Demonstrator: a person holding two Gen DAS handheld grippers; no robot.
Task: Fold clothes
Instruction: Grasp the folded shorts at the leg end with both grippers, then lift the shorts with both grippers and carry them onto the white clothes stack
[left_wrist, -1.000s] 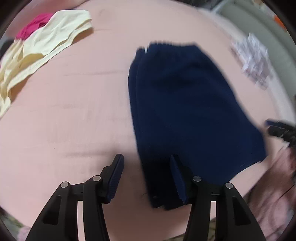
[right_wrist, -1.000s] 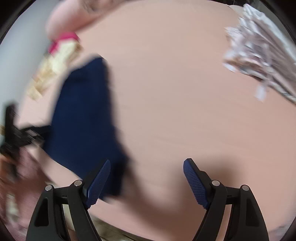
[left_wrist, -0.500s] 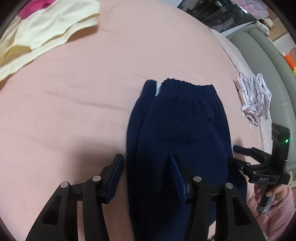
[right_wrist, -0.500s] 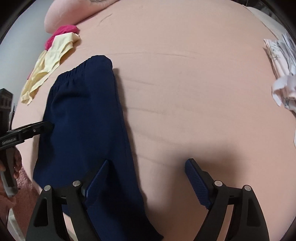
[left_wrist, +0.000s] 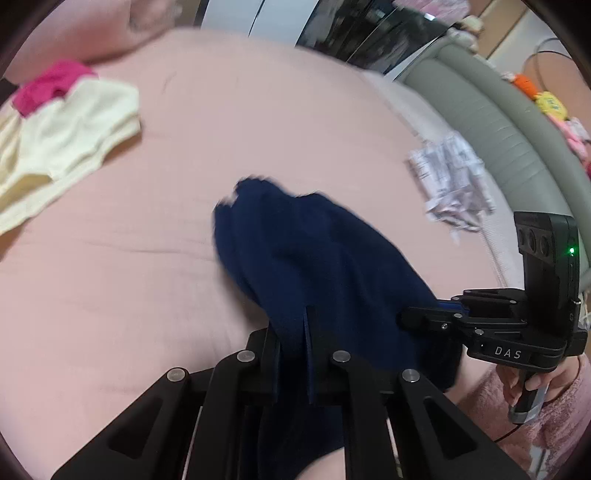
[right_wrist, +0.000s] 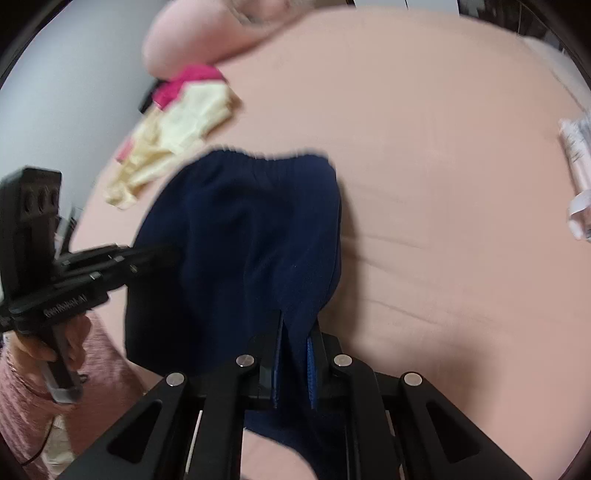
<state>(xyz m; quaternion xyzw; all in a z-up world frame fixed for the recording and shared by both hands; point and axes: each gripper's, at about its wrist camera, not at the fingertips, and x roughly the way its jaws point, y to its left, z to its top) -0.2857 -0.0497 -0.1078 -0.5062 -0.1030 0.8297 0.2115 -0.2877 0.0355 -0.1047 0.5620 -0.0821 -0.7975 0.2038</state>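
Observation:
Navy shorts (left_wrist: 314, 258) lie on the pink bed sheet (left_wrist: 129, 288), with the elastic waistband (right_wrist: 258, 158) at the far end. In the left wrist view my left gripper (left_wrist: 291, 325) is closing its jaws on the near hem, and navy cloth is pinched between the pads. My right gripper (right_wrist: 295, 328) is closing the same way on the hem's other corner, cloth between its blue pads. Each gripper shows in the other's view: the right one (left_wrist: 417, 317) at the shorts' right edge, the left one (right_wrist: 166, 254) at their left edge. The near end of the shorts is raised off the sheet.
A cream garment (left_wrist: 66, 147) and a magenta one (left_wrist: 51, 85) lie at the far left of the bed. A white patterned garment (left_wrist: 450, 181) sits at the right, by the grey padded bed edge (left_wrist: 498, 129). A person's pink fuzzy sleeve (left_wrist: 535, 410) is near me.
Both grippers went from open over the shorts' near edge to clamped on the hem. The near end of the shorts has lifted and bunched, and both views have tilted up.

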